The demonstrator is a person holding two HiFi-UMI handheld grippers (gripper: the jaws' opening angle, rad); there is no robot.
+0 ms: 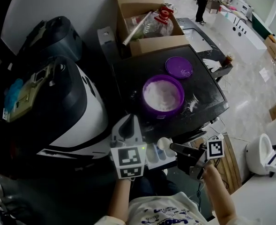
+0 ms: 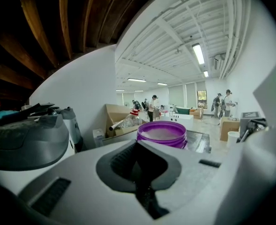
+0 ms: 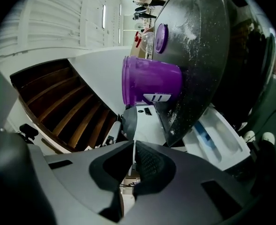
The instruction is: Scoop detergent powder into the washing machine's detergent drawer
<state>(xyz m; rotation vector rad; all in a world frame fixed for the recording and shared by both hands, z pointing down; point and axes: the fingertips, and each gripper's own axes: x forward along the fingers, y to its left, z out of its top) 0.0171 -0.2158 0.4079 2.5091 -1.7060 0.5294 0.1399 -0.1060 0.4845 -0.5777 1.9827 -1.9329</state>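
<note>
A purple tub [image 1: 152,110] of white detergent powder stands open on the washing machine's black top [image 1: 128,74]; its lid [image 1: 178,67] lies behind it. Below the top's front edge the white detergent drawer [image 1: 155,154] is pulled out. My right gripper [image 1: 171,146] is shut on a small white scoop [image 1: 163,143], whose bowl hangs over the drawer's right corner. In the right gripper view the scoop [image 3: 129,122] sticks out from the shut tips [image 3: 134,143], with the drawer [image 3: 217,142] and tub [image 3: 152,81] beyond. My left gripper [image 1: 130,120] is shut and empty, left of the drawer, pointing at the tub [image 2: 162,137].
A cardboard box [image 1: 152,44] with bottles and a tube sits at the back of the machine top. Spilled powder [image 1: 192,104] dusts the top right of the tub. A large black-and-white machine [image 1: 67,107] fills the left. People stand far off in the room.
</note>
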